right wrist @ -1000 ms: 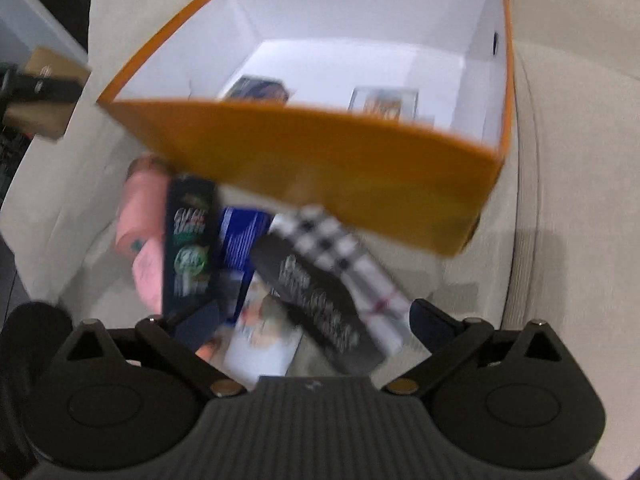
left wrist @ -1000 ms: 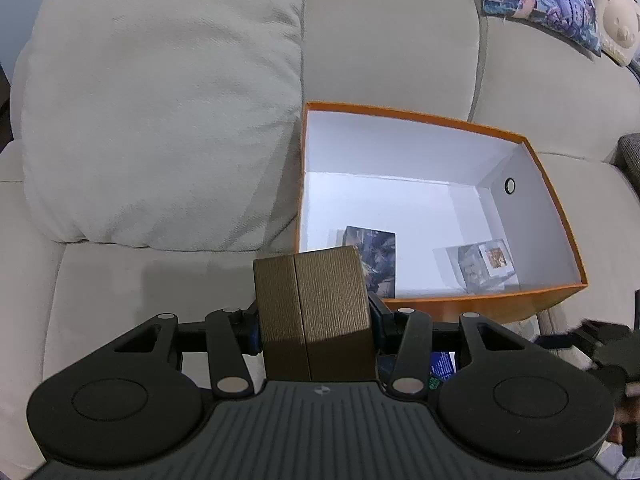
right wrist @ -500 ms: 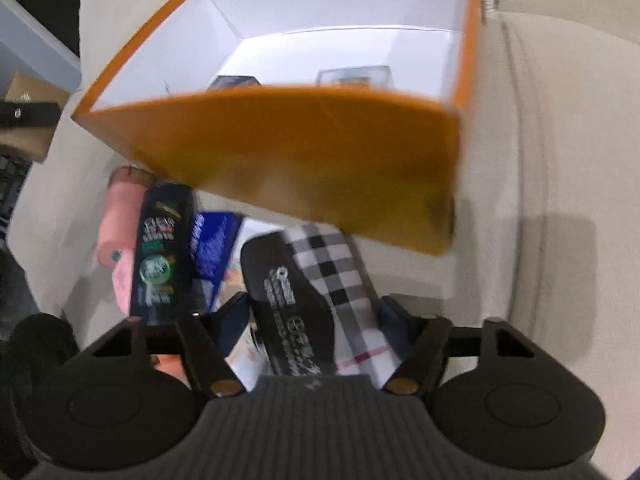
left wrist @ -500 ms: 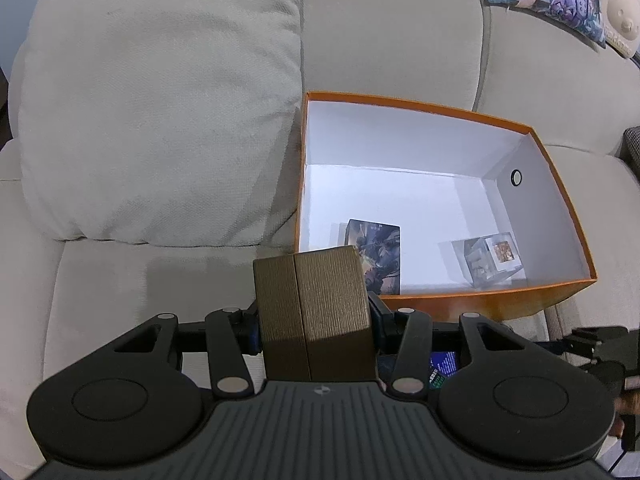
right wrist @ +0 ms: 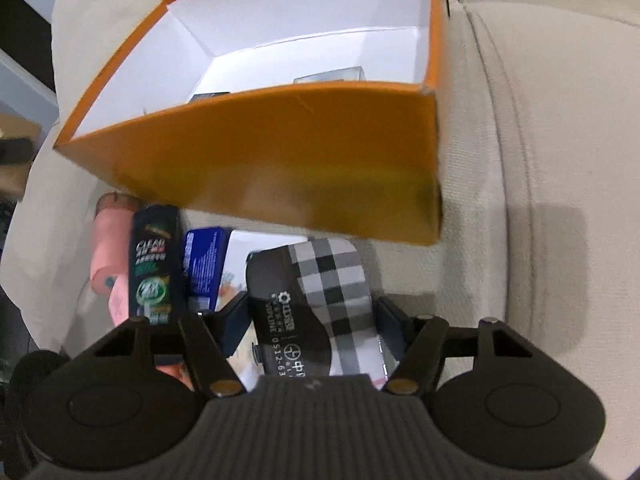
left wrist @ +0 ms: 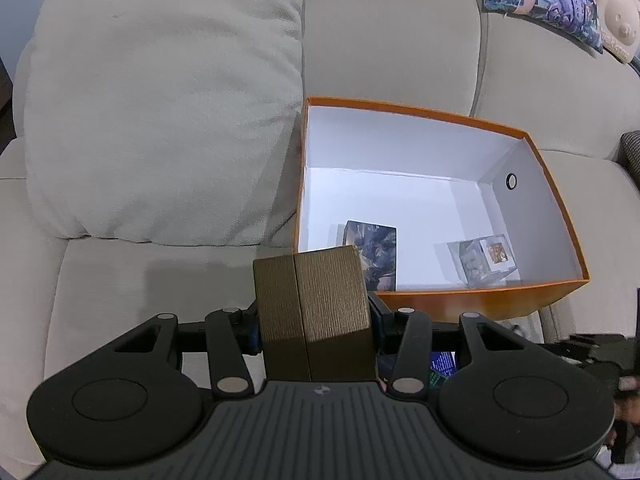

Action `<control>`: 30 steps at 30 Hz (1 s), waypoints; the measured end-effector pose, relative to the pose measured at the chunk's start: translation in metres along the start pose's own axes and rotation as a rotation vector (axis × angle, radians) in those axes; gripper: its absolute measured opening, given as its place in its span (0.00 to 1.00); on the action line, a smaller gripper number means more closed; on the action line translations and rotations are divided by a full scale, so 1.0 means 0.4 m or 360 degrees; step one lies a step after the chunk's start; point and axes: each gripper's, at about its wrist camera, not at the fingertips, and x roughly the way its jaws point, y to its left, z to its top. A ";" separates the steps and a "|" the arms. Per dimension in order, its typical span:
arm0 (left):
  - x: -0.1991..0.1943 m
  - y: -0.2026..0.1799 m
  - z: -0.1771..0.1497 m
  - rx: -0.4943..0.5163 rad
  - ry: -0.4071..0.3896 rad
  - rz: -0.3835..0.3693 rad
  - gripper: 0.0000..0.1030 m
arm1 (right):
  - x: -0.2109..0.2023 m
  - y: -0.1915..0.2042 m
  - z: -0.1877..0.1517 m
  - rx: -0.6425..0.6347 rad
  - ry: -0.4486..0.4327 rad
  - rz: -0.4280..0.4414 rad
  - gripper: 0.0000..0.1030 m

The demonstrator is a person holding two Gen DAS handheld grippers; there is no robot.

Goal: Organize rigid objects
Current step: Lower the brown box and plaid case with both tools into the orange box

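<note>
- Only the left wrist view looks down into the orange box (left wrist: 480, 304) on the beige sofa (left wrist: 120, 280): a dark printed box (left wrist: 376, 248) and a clear-wrapped cube (left wrist: 480, 260) lie on its white floor.
- The left gripper (left wrist: 314, 320) is clamped on a brown ribbed box (left wrist: 316, 312), held just before the orange box's near left corner.
- Only the right wrist view shows the pile in front of the orange box (right wrist: 280, 160): a pink roll (right wrist: 106, 256), a dark shampoo bottle (right wrist: 154, 260), a blue carton (right wrist: 204, 260).
- The right gripper (right wrist: 312, 320) has its fingers against both sides of a black-and-checked pack (right wrist: 312, 300).
- There the box's contents are mostly hidden by its blurred front wall.
- In the left view the right gripper is cut off at the edge.
</note>
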 end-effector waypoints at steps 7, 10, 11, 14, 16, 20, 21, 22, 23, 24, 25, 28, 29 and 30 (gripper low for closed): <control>-0.019 -0.018 0.005 0.0011 -0.0025 -0.0023 0.53 | -0.109 0.050 -0.008 -0.0020 -0.0096 0.0043 0.63; -0.027 -0.030 0.010 0.0016 -0.0037 -0.0046 0.53 | -0.145 0.087 0.017 -0.0030 -0.0137 0.0059 0.63; -0.027 -0.034 0.012 0.0018 -0.0039 -0.0050 0.53 | -0.171 0.092 0.028 -0.0024 -0.0157 0.0075 0.63; -0.025 -0.048 0.025 0.0027 -0.0043 -0.0059 0.53 | -0.240 0.117 0.065 -0.0018 -0.0229 0.0139 0.63; -0.020 -0.059 0.040 0.0031 -0.0051 -0.0064 0.53 | -0.274 0.136 0.101 -0.0009 -0.0278 0.0170 0.63; 0.010 -0.084 0.092 0.0033 -0.0068 -0.0088 0.53 | -0.314 0.156 0.204 0.0006 -0.0367 0.0192 0.63; 0.022 -0.089 0.108 0.0026 -0.0072 -0.0095 0.53 | -0.312 0.159 0.233 0.0003 -0.0379 0.0174 0.63; 0.036 -0.093 0.123 0.0017 -0.0074 -0.0099 0.53 | -0.302 0.158 0.258 0.0009 -0.0387 0.0157 0.63; 0.053 -0.097 0.139 0.0008 -0.0072 -0.0104 0.53 | -0.290 0.155 0.286 0.0022 -0.0389 0.0140 0.63; 0.071 -0.099 0.152 0.0000 -0.0066 -0.0107 0.53 | -0.277 0.154 0.311 0.0037 -0.0389 0.0122 0.63; 0.091 -0.103 0.166 -0.0006 -0.0058 -0.0103 0.53 | -0.257 0.149 0.333 0.0048 -0.0386 0.0103 0.63; 0.155 -0.110 0.196 -0.0015 -0.0027 -0.0092 0.53 | -0.191 0.131 0.398 0.0061 -0.0349 0.0019 0.63; 0.175 -0.110 0.206 -0.0025 -0.0019 -0.0092 0.53 | -0.173 0.125 0.411 0.0059 -0.0333 -0.0005 0.63; 0.194 -0.111 0.214 -0.0032 -0.0012 -0.0092 0.53 | -0.149 0.120 0.425 0.0056 -0.0317 -0.0035 0.63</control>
